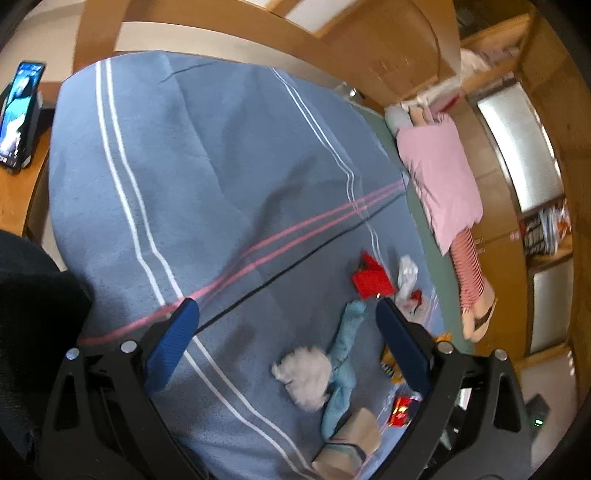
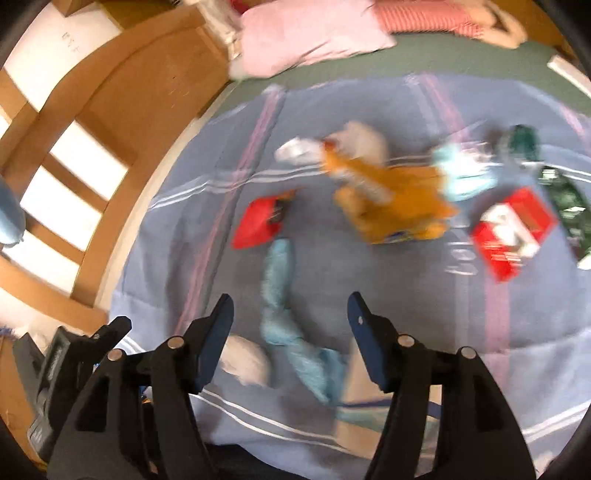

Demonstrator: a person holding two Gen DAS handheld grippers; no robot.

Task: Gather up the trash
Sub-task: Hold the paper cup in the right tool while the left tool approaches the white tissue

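Bed, trash and grippers, as seen from the two wrist cameras.

1. Bed (image 1: 221, 155): covered by a blue blanket with white and pink stripes; green sheet showing along its far edge in the right wrist view. Wooden bed frame (image 2: 122, 110) at the left of that view.
2. Pink pillow (image 2: 314, 37): on the green sheet at the far side, beside a red-and-white striped cloth (image 2: 424, 16).
3. Left gripper (image 1: 288, 306): jaws wide apart, nothing between the pads; it hangs above the blanket with the trash below and to its right.
4. Right gripper (image 2: 291, 306): jaws parted, nothing gripped; picture blurred. The light blue wrapper lies on the blanket below the gap, not touched.
5. Trash, all loose on the blanket, none in a container:
 - light blue wrapper (image 2: 280, 295), long and twisted, near;
 - crumpled white tissue (image 2: 247, 363), just beside its near end, left;
 - small red packet (image 2: 258, 221), beyond the wrapper's far end;
 - orange bag (image 2: 399, 206), middle, with white crumpled paper (image 2: 365, 142) behind it;
 - red-and-white carton (image 2: 513, 230), right;
 - dark green wrapper (image 2: 561, 195), far right;
 - tan paper piece (image 1: 354, 443), under the blue wrapper's near end.
6. Phone (image 1: 20, 110): upright on a stand on the wooden worktop (image 1: 14, 199), left of the bed; screen lit.
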